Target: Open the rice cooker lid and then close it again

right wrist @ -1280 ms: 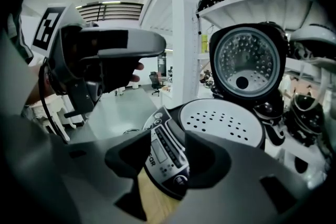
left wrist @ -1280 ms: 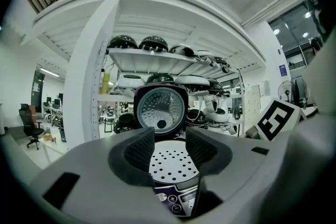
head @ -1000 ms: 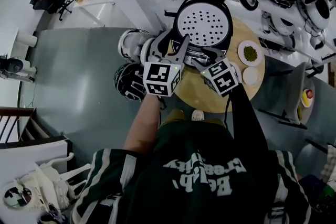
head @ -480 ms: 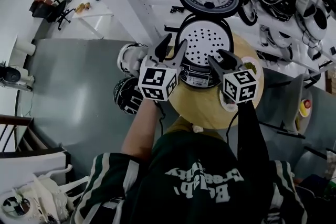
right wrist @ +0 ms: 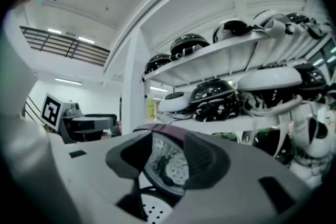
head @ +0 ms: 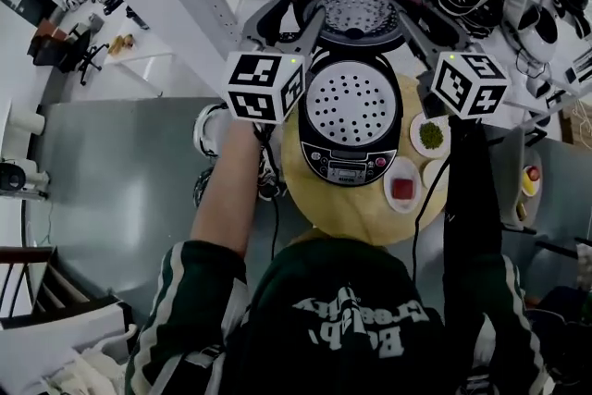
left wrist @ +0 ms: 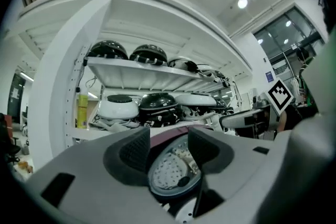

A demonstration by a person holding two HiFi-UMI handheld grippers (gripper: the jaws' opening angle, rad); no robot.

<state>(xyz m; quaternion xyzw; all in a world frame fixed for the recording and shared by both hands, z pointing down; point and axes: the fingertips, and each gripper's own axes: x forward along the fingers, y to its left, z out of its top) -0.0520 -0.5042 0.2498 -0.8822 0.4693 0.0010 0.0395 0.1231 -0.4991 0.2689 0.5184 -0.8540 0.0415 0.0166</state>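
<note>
1. At the left edge of the raised lid (head: 356, 14), the left tool (left wrist: 170, 150) points level with its jaws wide apart. They have just been opening. The maroon rim and the metal inner face of the lid show in the gap between them, but the pads do not press on it.
2. At the right edge of the same lid, the right tool (right wrist: 168, 159) also points level. Its jaws stand apart and have just been closing a little. The inner face of the lid shows between them, and no pad is seen to grip it.
3. The lid stands open and upright at the back of the rice cooker (head: 350, 164), between the two tools.
4. Inside the open cooker lies a round perforated tray (head: 351, 104), facing up.
5. The rice cooker stands on a round wooden surface (head: 370, 222).
6. To the right of the cooker, on the same surface, there is a small dish with something green (head: 431, 134). Nearer to the person is a small dish with something red (head: 404, 190).
7. Behind the cooker is a white shelf (left wrist: 152, 76) that carries rounded black and white things; what they are cannot be told. A yellow bottle (left wrist: 81, 110) stands at its left post.
</note>
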